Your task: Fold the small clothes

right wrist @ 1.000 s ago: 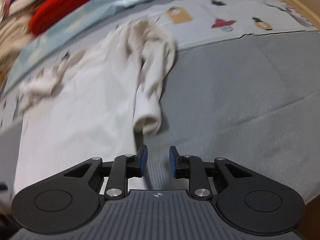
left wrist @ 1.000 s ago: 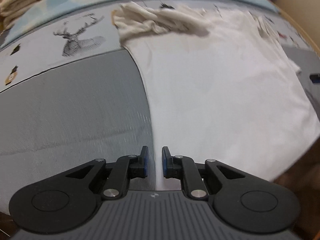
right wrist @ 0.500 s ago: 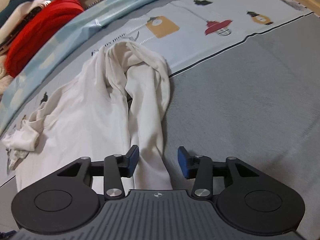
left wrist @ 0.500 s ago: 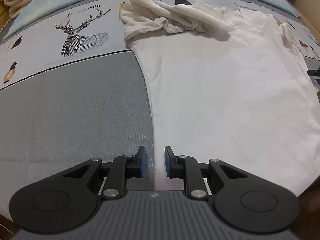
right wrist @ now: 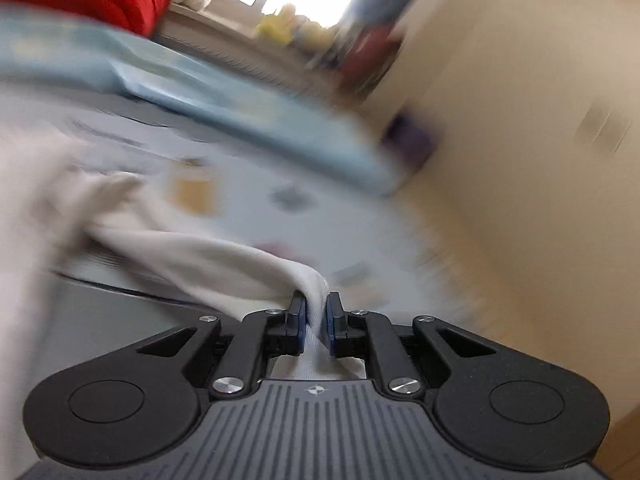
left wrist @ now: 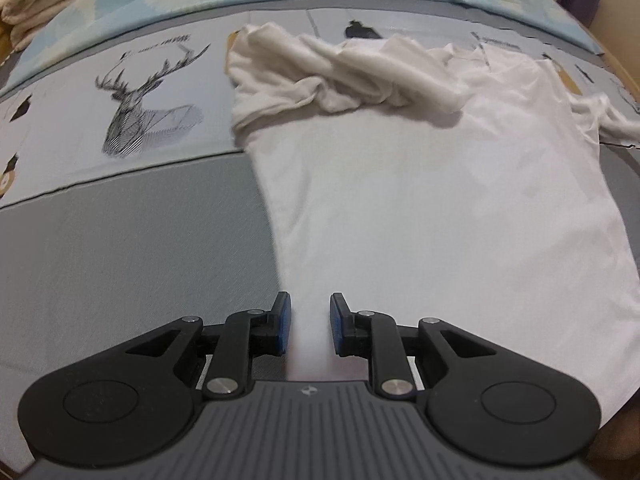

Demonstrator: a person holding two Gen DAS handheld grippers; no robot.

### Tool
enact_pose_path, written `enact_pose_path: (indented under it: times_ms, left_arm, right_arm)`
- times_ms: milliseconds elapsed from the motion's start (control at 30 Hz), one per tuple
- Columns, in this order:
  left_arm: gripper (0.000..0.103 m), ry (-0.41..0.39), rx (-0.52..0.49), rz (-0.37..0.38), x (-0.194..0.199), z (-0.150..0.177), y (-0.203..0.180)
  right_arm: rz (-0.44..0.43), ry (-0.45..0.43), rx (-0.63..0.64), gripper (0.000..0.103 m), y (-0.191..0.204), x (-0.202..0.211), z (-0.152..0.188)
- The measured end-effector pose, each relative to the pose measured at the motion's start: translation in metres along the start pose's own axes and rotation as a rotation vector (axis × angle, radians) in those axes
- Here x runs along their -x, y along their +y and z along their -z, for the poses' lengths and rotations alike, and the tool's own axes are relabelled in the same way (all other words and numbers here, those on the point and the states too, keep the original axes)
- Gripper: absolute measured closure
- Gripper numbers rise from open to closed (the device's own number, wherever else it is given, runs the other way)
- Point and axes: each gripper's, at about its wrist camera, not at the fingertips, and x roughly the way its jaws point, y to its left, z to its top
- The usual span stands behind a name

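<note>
White cotton long-sleeved shirt (left wrist: 420, 216): spread flat on grey bed cover (left wrist: 120, 260), far-left sleeve (left wrist: 344, 68) bunched. Right gripper (right wrist: 316, 322) fingers clamped on right sleeve (right wrist: 208, 264). Left gripper (left wrist: 306, 326) fingers apart over near hem. Folding apparently just starting.

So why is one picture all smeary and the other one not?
Right wrist view: streaky blur, bright glare up top; only the right gripper, jaws shut on the white cotton sleeve, looks sharp. Left wrist view: mostly crisp, the white cotton shirt evenly lit, edges curved by the fisheye.
</note>
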Motion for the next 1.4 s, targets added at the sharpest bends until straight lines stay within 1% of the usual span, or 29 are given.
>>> enact_pose_path:
  times_ms: [33, 67, 100, 133, 167, 200, 267, 333, 400, 467, 500, 567, 667, 733, 767, 833, 900, 967, 1033, 1067, 1100, 1133, 1167, 1267, 1333, 1400]
  left_arm:
    - [0.08, -0.002, -0.002, 0.006, 0.0, -0.002, -0.003]
    - [0.08, -0.005, -0.003, 0.014, 0.0, -0.005, -0.007]
    - [0.08, -0.008, -0.005, 0.024, 0.0, -0.007, -0.01]
    - [0.08, -0.011, -0.008, 0.031, 0.0, -0.008, -0.014]
    - [0.08, -0.014, -0.014, 0.038, 0.0, -0.01, -0.017]
    - [0.08, -0.018, -0.019, 0.044, 0.0, -0.012, -0.02]
    - [0.08, -0.026, -0.024, 0.054, 0.001, -0.015, -0.025]
    - [0.08, -0.034, -0.017, 0.062, 0.001, -0.019, -0.028]
    - [0.079, -0.044, -0.009, 0.07, 0.001, -0.022, -0.029]
    - [0.079, -0.051, -0.002, 0.075, 0.001, -0.025, -0.031]
    - [0.079, -0.051, 0.001, 0.077, 0.0, -0.026, -0.033]
    - [0.079, -0.048, 0.001, 0.078, -0.001, -0.028, -0.035]
    - [0.079, -0.041, -0.003, 0.074, -0.004, -0.029, -0.037]
    - [0.079, -0.038, 0.0, 0.072, -0.005, -0.029, -0.037]
    - [0.079, -0.036, 0.002, 0.071, -0.006, -0.028, -0.037]
    - [0.079, -0.036, 0.005, 0.065, -0.006, -0.028, -0.035]
    - [0.079, -0.038, 0.005, 0.055, -0.007, -0.028, -0.034]
    - [0.079, -0.041, 0.01, 0.046, -0.007, -0.028, -0.031]
    - [0.079, -0.043, 0.019, 0.041, -0.007, -0.029, -0.027]
    - [0.079, -0.045, 0.022, 0.04, -0.007, -0.03, -0.026]
    - [0.079, -0.047, 0.024, 0.039, -0.007, -0.031, -0.025]
    - [0.079, -0.05, 0.024, 0.039, -0.007, -0.033, -0.024]
    - [0.079, -0.053, 0.024, 0.04, -0.007, -0.034, -0.024]
    - [0.079, -0.061, 0.018, 0.044, -0.006, -0.035, -0.026]
    - [0.079, -0.064, 0.01, 0.046, -0.005, -0.036, -0.028]
    - [0.079, -0.066, 0.003, 0.045, -0.004, -0.036, -0.029]
  right_arm:
    - [0.059, 0.018, 0.06, 0.09, -0.002, -0.011, 0.012]
    - [0.087, 0.08, 0.107, 0.089, -0.003, -0.025, 0.027]
    - [0.071, 0.165, 0.13, 0.088, -0.004, -0.039, 0.041]
    - [0.008, 0.279, 0.097, 0.088, -0.011, -0.054, 0.06]
    - [-0.055, 0.363, 0.024, 0.088, -0.021, -0.063, 0.073]
    - [-0.113, 0.421, -0.077, 0.088, -0.036, -0.069, 0.082]
    - [-0.172, 0.397, -0.29, 0.084, -0.073, -0.067, 0.087]
    - [-0.217, 0.324, -0.535, 0.074, -0.113, -0.057, 0.087]
    - [-0.268, 0.254, -0.781, 0.069, -0.144, -0.048, 0.09]
    - [-0.343, 0.231, -1.01, 0.068, -0.163, -0.054, 0.096]
    - [-0.401, 0.25, -1.111, 0.068, -0.166, -0.061, 0.1]
    - [-0.501, 0.309, -1.241, 0.068, -0.161, -0.081, 0.106]
    - [-0.568, 0.379, -1.357, 0.066, -0.146, -0.109, 0.1]
    - [-0.594, 0.434, -1.478, 0.066, -0.135, -0.129, 0.1]
    - [-0.585, 0.47, -1.539, 0.065, -0.128, -0.138, 0.1]
    - [-0.553, 0.536, -1.622, 0.055, -0.116, -0.144, 0.101]
    - [-0.505, 0.584, -1.687, 0.054, -0.107, -0.153, 0.103]
    - [-0.476, 0.608, -1.725, 0.055, -0.102, -0.159, 0.105]
    - [-0.446, 0.631, -1.739, 0.062, -0.101, -0.166, 0.105]
    - [-0.428, 0.647, -1.725, 0.066, -0.1, -0.167, 0.101]
    - [-0.408, 0.668, -1.688, 0.079, -0.1, -0.167, 0.098]
    - [-0.37, 0.705, -1.621, 0.1, -0.098, -0.169, 0.091]
    - [-0.338, 0.733, -1.575, 0.103, -0.096, -0.171, 0.087]
    - [-0.311, 0.756, -1.506, 0.103, -0.092, -0.173, 0.078]
    - [-0.301, 0.766, -1.486, 0.103, -0.091, -0.175, 0.074]
    - [-0.297, 0.747, -1.483, 0.103, -0.09, -0.174, 0.072]
